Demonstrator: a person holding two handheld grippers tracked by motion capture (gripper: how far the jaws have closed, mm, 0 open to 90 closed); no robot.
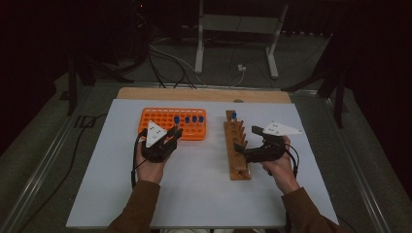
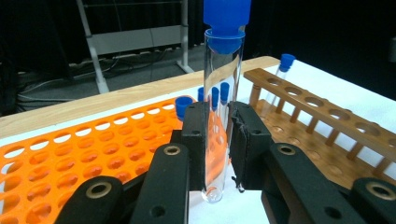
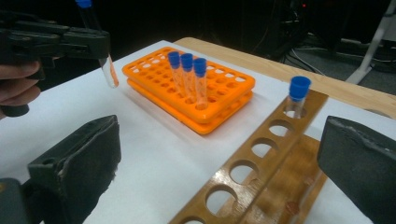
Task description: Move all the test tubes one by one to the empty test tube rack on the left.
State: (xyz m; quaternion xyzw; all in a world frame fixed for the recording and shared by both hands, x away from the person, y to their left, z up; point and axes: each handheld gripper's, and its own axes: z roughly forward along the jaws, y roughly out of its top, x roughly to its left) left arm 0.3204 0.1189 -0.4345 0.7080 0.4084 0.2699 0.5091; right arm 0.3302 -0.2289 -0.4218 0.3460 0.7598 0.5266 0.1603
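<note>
My left gripper (image 2: 219,135) is shut on a clear test tube with a blue cap (image 2: 223,93), held upright just above the table beside the orange rack (image 2: 70,154). In the high view that left gripper (image 1: 171,136) hovers at the orange rack's (image 1: 160,119) near edge. Three blue-capped tubes (image 3: 187,74) stand in the orange rack. One capped tube (image 3: 297,95) stands in the far hole of the wooden rack (image 3: 261,154). My right gripper (image 3: 219,144) is open wide over the wooden rack's (image 1: 238,150) near holes, with nothing between its jaws.
The white table top (image 1: 194,189) has a wooden strip (image 1: 204,94) along its far edge. Beyond it stand a metal frame (image 1: 238,29) and loose cables (image 1: 165,58) on the floor. The person's sleeves enter from the bottom.
</note>
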